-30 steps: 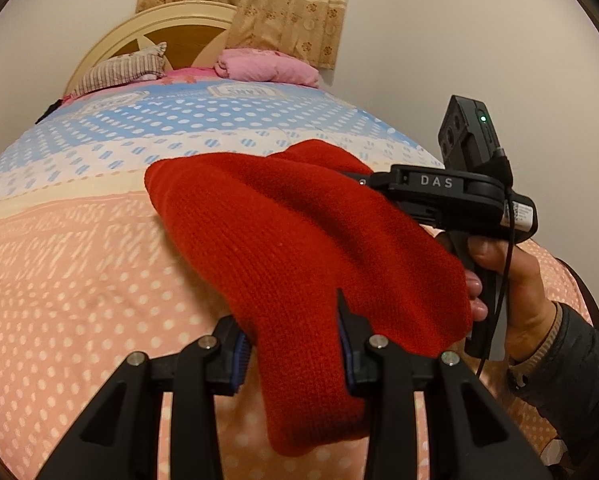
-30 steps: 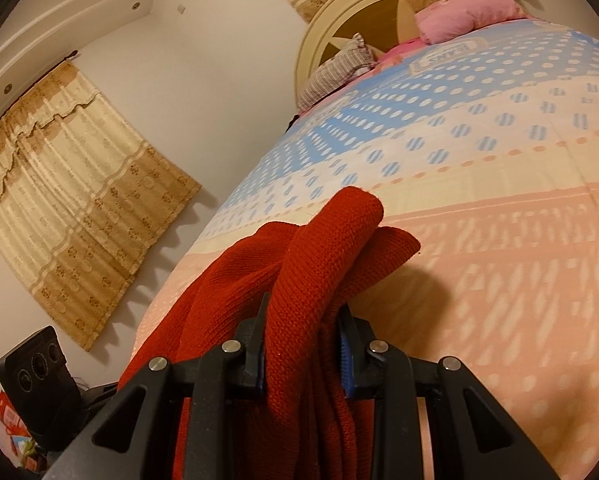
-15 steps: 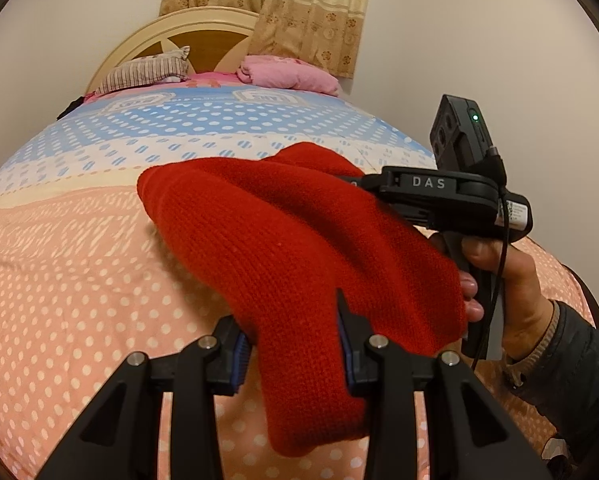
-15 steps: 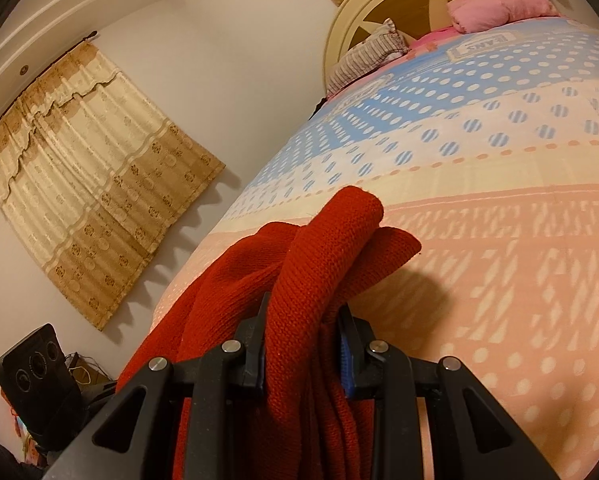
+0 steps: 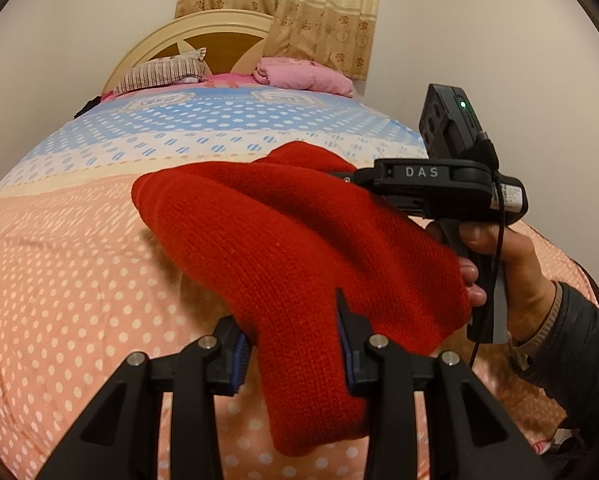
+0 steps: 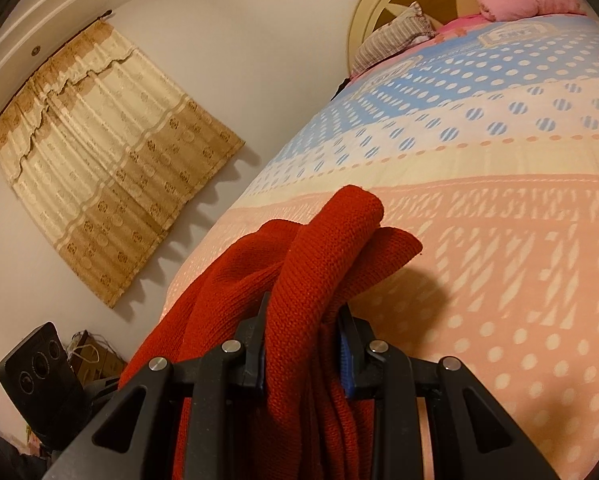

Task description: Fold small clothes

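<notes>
Over the bed: a red knitted garment (image 5: 299,240) hangs in the air, stretched between two hand-held grippers, above the peach dotted part of the bedspread (image 5: 59,280).
Garment: thick red knit, bunched and draped; in the left wrist view one end droops down past the near fingers, and the rest rises away toward the other tool.
Left hand-held gripper (image 5: 295,354): clenched on the garment, a wad of knit filling the gap between its blue-padded fingers (image 5: 239,354).
Right hand-held gripper (image 6: 303,344): also clenched on the garment, several folds of knit pinched between its pads, with a rounded fold sticking up beyond the tips and more cloth trailing down to the left.
Right hand (image 5: 511,272): wrapped round the grip of the black tool marked DAS, with a dark sleeve (image 5: 579,360) at the wrist and a thin black cable hanging beside it.
Bedspread: peach with white dots nearest, then a cream band, then blue with white dots toward the head of the bed.
Headboard (image 5: 203,36): cream and wood, curved, against the far wall.
Pillows: a striped pillow (image 5: 163,72) and a pink pillow (image 5: 303,76) lie side by side at the head.
Curtains: beige patterned curtain (image 5: 299,8) behind the headboard; a second curtain (image 6: 111,168) on the side wall in the right wrist view.
</notes>
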Available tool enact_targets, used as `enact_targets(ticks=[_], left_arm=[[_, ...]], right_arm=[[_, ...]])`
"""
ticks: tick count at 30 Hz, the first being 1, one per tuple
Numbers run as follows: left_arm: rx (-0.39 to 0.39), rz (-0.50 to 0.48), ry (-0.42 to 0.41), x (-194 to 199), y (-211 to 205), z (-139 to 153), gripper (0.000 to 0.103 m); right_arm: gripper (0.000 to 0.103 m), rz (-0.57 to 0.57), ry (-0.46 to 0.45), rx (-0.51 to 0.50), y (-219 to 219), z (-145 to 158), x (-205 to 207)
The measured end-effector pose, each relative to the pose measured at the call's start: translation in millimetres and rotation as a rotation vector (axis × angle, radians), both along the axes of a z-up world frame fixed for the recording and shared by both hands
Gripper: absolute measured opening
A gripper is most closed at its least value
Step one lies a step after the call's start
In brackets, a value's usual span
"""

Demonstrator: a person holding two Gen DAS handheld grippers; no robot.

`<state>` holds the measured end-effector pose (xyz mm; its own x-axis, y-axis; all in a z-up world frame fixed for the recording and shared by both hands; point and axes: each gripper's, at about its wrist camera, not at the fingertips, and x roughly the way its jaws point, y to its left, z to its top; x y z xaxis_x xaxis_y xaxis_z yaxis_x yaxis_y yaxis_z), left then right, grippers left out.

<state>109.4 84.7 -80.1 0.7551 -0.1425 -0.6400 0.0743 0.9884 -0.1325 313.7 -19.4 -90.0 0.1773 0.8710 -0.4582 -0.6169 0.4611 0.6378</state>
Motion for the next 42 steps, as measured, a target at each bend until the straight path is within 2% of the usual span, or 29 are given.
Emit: enact_targets(ticks=[6,16,27,29,33,36,41,42], left_arm=[[0.033,0.032,0.0,-9.7,5.0,-8.8,0.037],[0.027,0.078,0.01,-12.8,15.2,-19.0,0.037],[0.013,0.088,0.068,-17.8,20.1,-38.8,0.039],[0.013,0.089,0.077,-18.0,19.6,-42.3,0.041],[0.002,0.098,0.104,-17.1,21.1,-48.0,0.056],[0.031,0.097,0.101,-20.0,17.0,-47.3,0.064],[0.065,0.102,0.066,-28.7,12.1,-32.6,0.066],[0.07,0.106,0.052,-30.6,12.6,-28.5,0.069]], right_arm=[[0.027,0.039,0.001,-0.023,20.5,-5.7,-5.1],[0.027,0.069,-0.012,-0.058,48.6,-0.8,-2.2],[0.027,0.058,0.019,-0.076,49.8,-16.0,3.8],[0.027,0.05,0.026,-0.078,47.9,-18.3,5.6],[0.028,0.032,0.036,-0.088,43.9,-25.1,9.7],[0.028,0.02,0.047,-0.103,41.2,-32.5,12.5],[0.029,-0.016,0.069,-0.129,35.7,-45.3,17.6],[0.029,-0.025,0.067,-0.137,34.9,-46.2,17.7]])
